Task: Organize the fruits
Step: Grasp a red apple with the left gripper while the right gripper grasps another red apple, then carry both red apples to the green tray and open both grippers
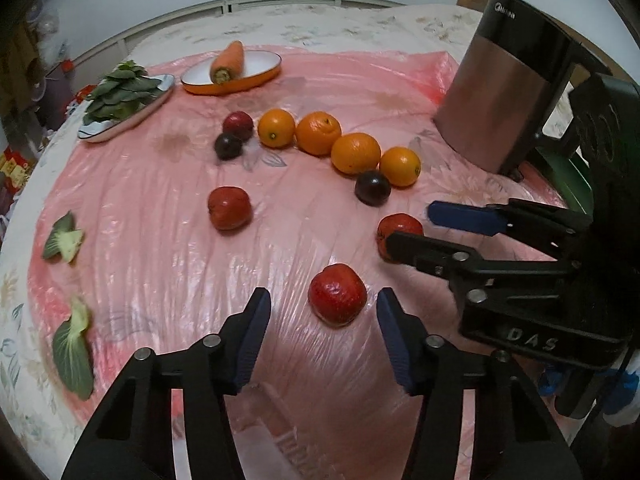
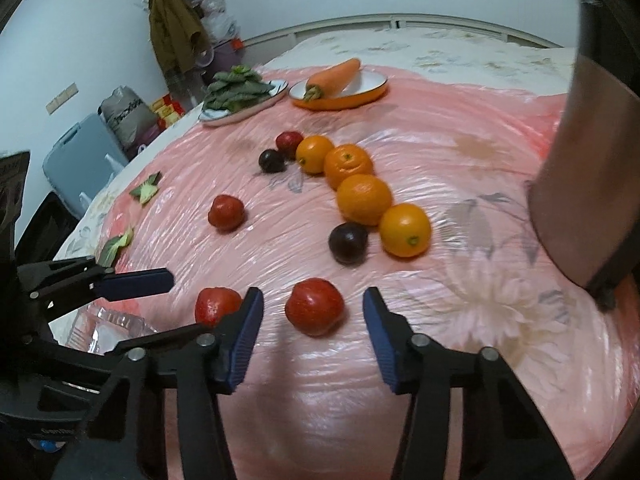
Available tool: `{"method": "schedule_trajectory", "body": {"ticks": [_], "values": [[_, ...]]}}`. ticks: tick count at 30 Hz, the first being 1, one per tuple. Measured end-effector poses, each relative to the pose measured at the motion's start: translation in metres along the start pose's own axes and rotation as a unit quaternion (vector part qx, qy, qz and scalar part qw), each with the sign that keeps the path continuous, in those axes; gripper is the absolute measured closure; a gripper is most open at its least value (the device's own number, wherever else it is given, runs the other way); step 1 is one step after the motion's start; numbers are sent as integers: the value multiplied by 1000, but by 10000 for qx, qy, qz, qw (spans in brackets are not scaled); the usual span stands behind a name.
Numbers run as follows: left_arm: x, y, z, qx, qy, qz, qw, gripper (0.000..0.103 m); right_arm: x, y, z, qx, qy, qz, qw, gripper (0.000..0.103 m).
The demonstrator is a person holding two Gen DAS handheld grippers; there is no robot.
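Two red apple-like fruits lie near the front of the pink plastic-covered table (image 1: pixel 160 168). One red fruit (image 1: pixel 338 294) sits between the fingertips of my left gripper (image 1: pixel 324 296), whose pads stand clear of it on both sides. The other red fruit (image 2: pixel 315 306) lies between the fingertips of my right gripper (image 2: pixel 313 294), again with gaps on both sides. Both grippers are open. In the left wrist view the right gripper (image 1: pixel 410 224) straddles its fruit (image 1: pixel 394 224). Behind, several oranges (image 1: pixel 356 153) form a row, with dark plums (image 1: pixel 373 188) and more red fruits (image 1: pixel 230 208).
A steel kettle (image 1: pixel 500 100) stands at the right. At the back, an orange dish (image 1: pixel 248 82) holds a carrot (image 1: pixel 229 60), and a plate (image 1: pixel 100 134) holds leafy greens (image 1: pixel 120 92). Loose leaf pieces (image 1: pixel 72 344) lie near the left table edge.
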State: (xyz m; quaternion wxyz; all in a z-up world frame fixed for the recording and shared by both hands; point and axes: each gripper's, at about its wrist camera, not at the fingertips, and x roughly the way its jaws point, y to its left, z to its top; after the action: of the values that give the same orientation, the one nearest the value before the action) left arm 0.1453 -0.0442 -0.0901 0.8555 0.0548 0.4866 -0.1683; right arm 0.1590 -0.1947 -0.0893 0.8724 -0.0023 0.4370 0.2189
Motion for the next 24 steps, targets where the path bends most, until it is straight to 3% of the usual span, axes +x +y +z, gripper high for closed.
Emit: {"method": "schedule_trajectory", "body": {"ticks": [2, 5, 8, 13, 24], "values": [[5, -1, 2, 41, 55, -8, 10000, 61, 7, 0, 0, -50, 114, 17, 9999, 66], [14, -4, 2, 100, 186, -47, 9998, 67, 15, -2, -1, -69, 263, 47, 9996, 75], [25, -6, 2, 129, 345, -51, 9993, 74, 18, -4, -3, -86, 307, 97, 9994, 75], [31, -3, 2, 24, 398, -110, 9991, 74, 14, -7, -4, -27, 224, 212, 9995, 76], [12, 0, -6, -248, 193, -171, 9994, 74, -24, -15, -17, 292, -86, 335, 9990, 76]]}}
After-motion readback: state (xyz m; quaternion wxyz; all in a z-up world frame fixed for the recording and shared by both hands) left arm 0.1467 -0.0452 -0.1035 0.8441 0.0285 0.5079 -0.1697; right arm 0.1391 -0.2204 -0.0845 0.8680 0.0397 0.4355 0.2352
